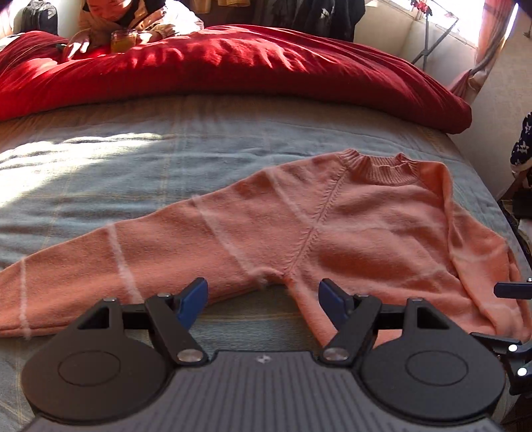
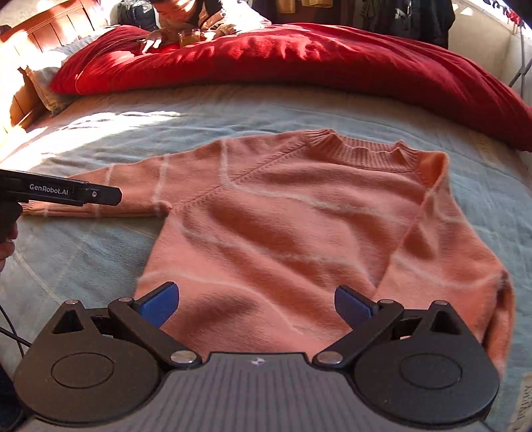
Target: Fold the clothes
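Both my tongs are up over the bed [image 1: 99, 186], and the sweater [image 1: 349, 232] lies flat across the middle of the frame, collar [image 1: 379, 166] toward the top, front up. In my left view, my left gripper [image 1: 262, 300] has its blue pads spread wide with nothing between them, hovering at the lower centre right over the armpit where the sleeve [image 1: 99, 266] meets the body. That sleeve runs out long to the lower left of the frame, flat on the grey-blue cover. Over to my right view: my right gripper [image 2: 256, 304] is also wide open and empty, sitting at the bottom centre above the sweater's hem. The other sleeve [image 2: 465, 266] is folded down along the right edge of the body. My left tool's black casing pokes in from the left edge of this view. Across the top of both frames, a red duvet [image 1: 266, 66] lies bunched, and a person [image 1: 126, 20] sits in the upper left.
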